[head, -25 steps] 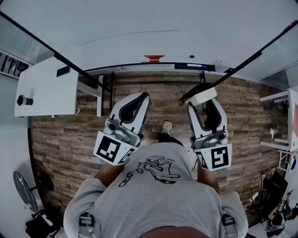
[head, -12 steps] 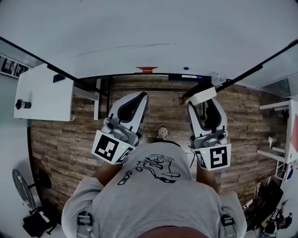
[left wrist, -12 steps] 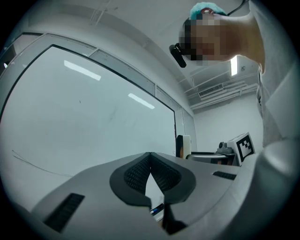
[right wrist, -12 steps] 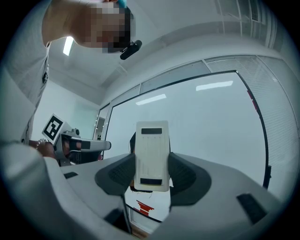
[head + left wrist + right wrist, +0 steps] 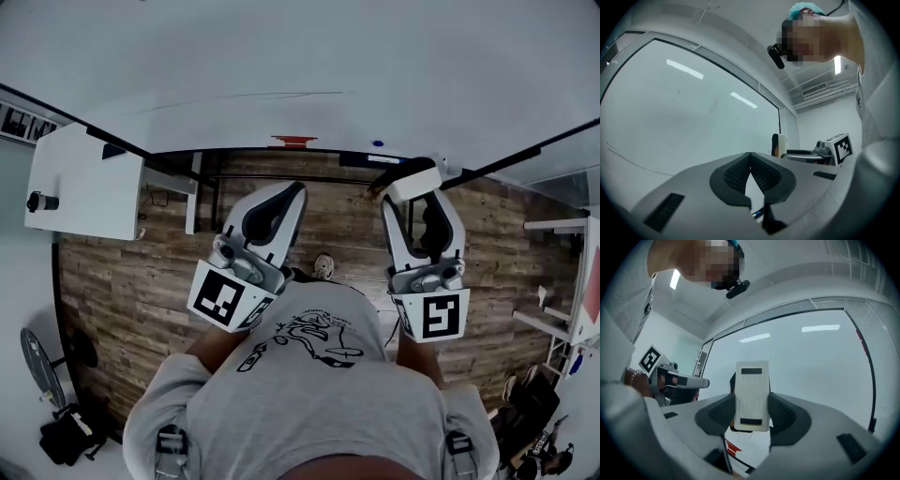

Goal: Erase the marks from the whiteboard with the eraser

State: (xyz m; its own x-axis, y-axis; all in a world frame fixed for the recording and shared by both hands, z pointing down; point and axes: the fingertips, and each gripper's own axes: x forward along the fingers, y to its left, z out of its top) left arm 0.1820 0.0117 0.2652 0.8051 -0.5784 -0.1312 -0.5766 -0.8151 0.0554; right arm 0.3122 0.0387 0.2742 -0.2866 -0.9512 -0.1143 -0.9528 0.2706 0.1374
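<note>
Eraser [image 5: 413, 182] closer to whiteboard [image 5: 300, 56], clamped in right hand-held gripper [image 5: 418, 201]

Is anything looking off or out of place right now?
Nothing stands out. The eraser sits square in the right tool, the left tool is shut and empty, and the whiteboard shows a faint line.

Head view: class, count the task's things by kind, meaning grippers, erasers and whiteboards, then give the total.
Grippers: 2 (left gripper, jaws shut on nothing; right gripper, jaws shut on the eraser)
Erasers: 1
Whiteboards: 1 (whiteboard)
Total: 4
</note>
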